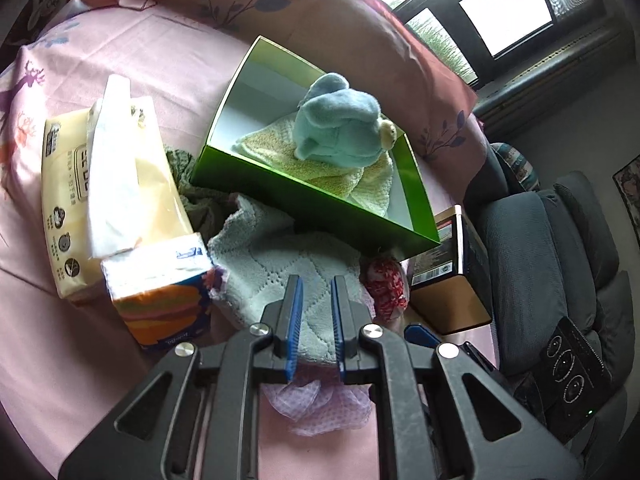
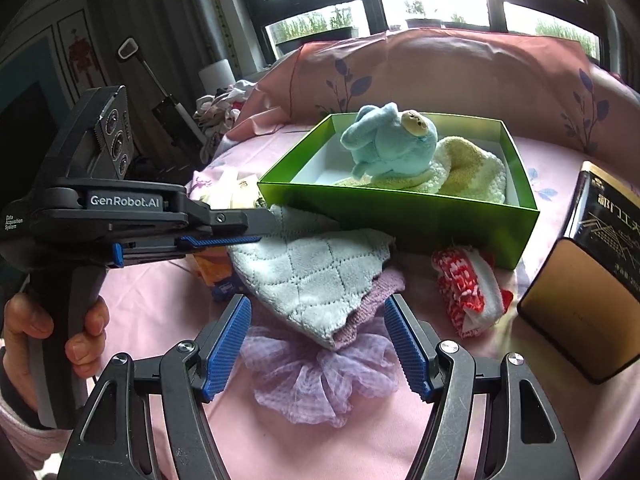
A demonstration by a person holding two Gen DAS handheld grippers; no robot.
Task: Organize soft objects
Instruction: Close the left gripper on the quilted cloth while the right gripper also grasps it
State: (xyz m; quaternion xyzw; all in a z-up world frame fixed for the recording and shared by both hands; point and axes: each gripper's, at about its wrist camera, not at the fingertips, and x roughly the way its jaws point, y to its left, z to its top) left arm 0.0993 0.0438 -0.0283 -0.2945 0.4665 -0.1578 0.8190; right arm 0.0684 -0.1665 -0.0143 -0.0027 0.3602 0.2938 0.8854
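Note:
A green box (image 1: 304,196) (image 2: 400,216) on the pink bed holds a blue plush toy (image 1: 340,120) (image 2: 392,140) on a pale yellow cloth (image 1: 340,172) (image 2: 468,168). In front of the box lies a pale quilted cloth (image 1: 288,272) (image 2: 316,272) over a mauve knit piece (image 2: 376,300). My left gripper (image 1: 316,284) (image 2: 260,232) hovers over that cloth, jaws slightly apart and empty. My right gripper (image 2: 318,308) is open around the cloth's near corner, above a lilac mesh scrunchie (image 2: 320,380) (image 1: 320,404). A red-and-white sock (image 2: 468,292) (image 1: 386,284) lies right of the cloth.
A yellow tissue pack (image 1: 116,196) and an orange tissue pack (image 1: 164,296) lie left of the cloth. A black-and-gold box (image 2: 580,280) (image 1: 448,280) stands right. A grey-green cloth (image 1: 192,192) lies behind the tissues. A pink pillow (image 2: 440,76) backs the box. A grey sofa (image 1: 560,260) is beside the bed.

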